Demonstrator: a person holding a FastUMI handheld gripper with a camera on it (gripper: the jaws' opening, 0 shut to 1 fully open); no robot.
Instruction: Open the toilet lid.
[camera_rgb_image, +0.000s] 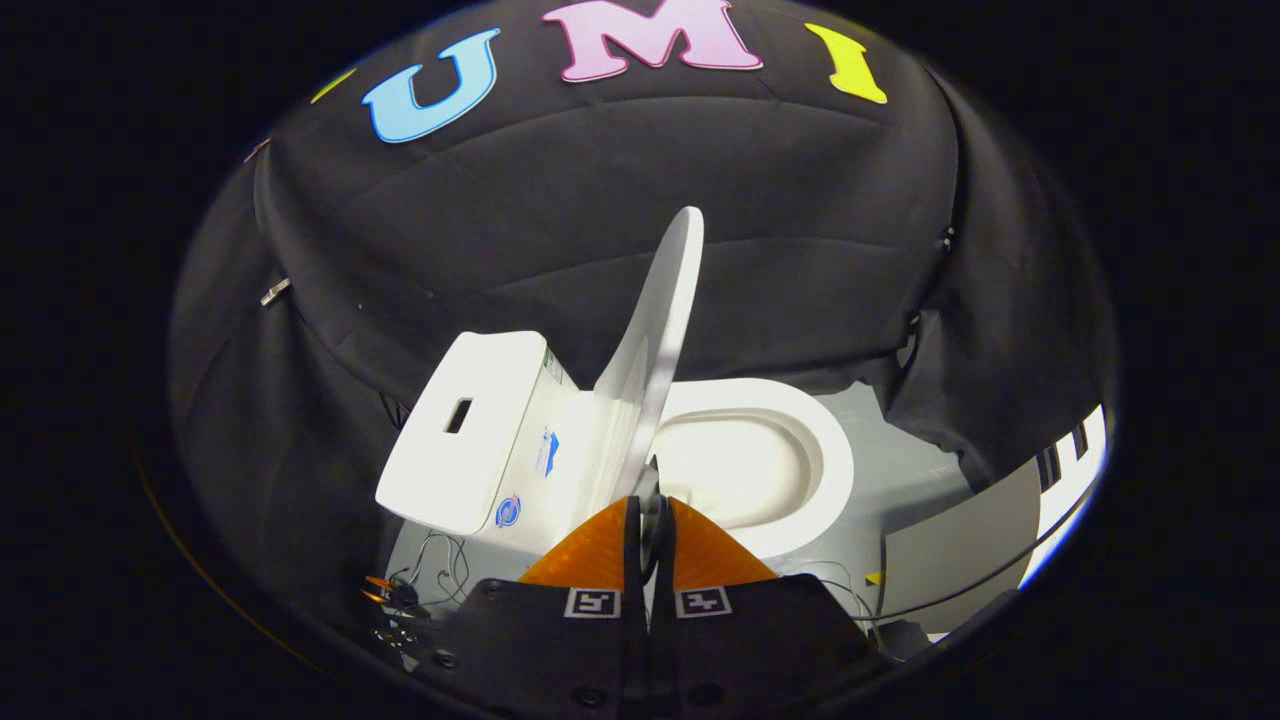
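The lid (655, 340) is raised near upright, at twelve o'clock from the gripper (650, 520), its near edge pinched between the fingers; if released early, it could be dropped back onto the seat (800, 440).

A white toilet (640, 450) and loose cables (440, 560) on grey floor (900, 480).

black cloth wall (560, 200) | grey floor (900, 470) | loose wires (440, 560) by toilet base

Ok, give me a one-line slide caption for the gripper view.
Hand-held gripper shut on the toilet lid, raised nearly upright over the open bowl.
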